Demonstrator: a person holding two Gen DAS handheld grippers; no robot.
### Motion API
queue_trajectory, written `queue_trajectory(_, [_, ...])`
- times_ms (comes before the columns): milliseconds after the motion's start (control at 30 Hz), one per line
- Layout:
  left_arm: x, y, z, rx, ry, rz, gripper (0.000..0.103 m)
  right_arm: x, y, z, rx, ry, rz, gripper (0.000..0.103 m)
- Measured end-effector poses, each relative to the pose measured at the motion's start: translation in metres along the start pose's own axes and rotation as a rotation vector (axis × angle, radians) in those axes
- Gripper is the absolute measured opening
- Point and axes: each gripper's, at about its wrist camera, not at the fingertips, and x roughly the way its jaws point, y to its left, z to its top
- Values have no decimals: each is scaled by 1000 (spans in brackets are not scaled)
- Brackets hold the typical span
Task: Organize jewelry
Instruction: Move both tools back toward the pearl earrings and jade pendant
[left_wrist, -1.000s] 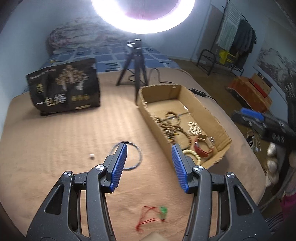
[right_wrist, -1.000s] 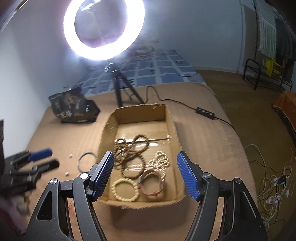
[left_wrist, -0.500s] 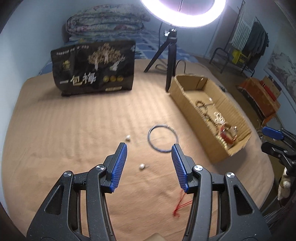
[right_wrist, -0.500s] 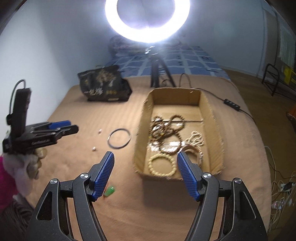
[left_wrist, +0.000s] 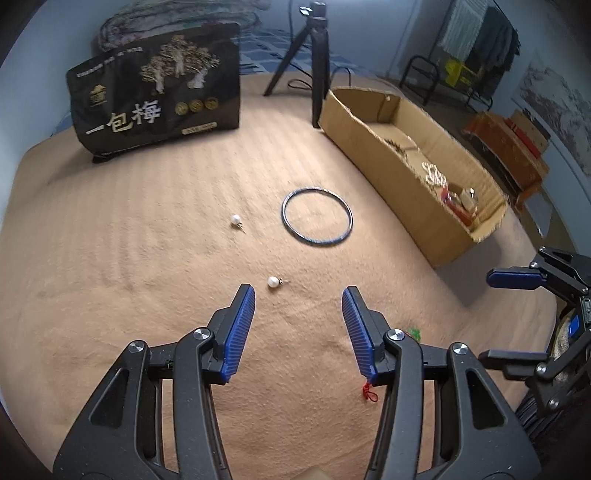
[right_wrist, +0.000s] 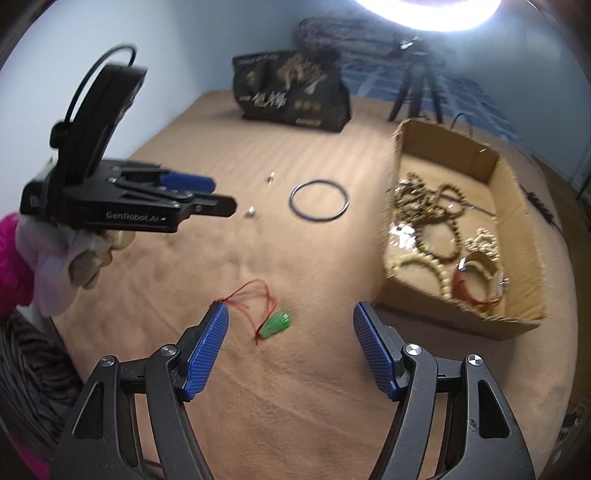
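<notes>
Lettering shows in two places: the black snack bag (left_wrist: 155, 88) at eleven o'clock in the left wrist view carries the gold characters "一包梅" under gold trees, with smaller print too fine to read, and the side of the left gripper (right_wrist: 207, 192) reads "GenRobot.AI" in the right wrist view.

Left gripper: jaws apart, nothing between them, over the tan corduroy cover (left_wrist: 129, 258). A pearl earring (left_wrist: 273, 282) lies just beyond its left fingertip, a second pearl earring (left_wrist: 235, 219) farther off at twelve o'clock. The dark bangle (left_wrist: 317, 216) lies flat at one o'clock, between the earrings and the cardboard box (left_wrist: 388, 155).

Right gripper (right_wrist: 290, 321): jaws wide apart, empty. The green pendant (right_wrist: 276, 323) on its red cord (right_wrist: 255, 291) lies on the cover between the fingertips, the cord reaching the left pad's tip.

The box at two o'clock in the right wrist view holds wooden bead bracelets (right_wrist: 439, 218), a cream bead bracelet (right_wrist: 424, 266) and a red bangle (right_wrist: 467, 286). A gloved hand (right_wrist: 70, 254) with a pink sleeve (right_wrist: 11, 258) holds the left gripper.
</notes>
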Motion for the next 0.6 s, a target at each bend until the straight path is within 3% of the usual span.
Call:
queue_trajectory(100, [9,-2,-2,19,25,14,44,9,3,-4,-16,32,15,70])
queue_trajectory(433, [30,8,6,-17,36,25,43,27,6,-8,-42,75,84,64])
queue_trajectory(600, [41,5,5,8,59,43,37,37,11,-11,-74,99,90,60])
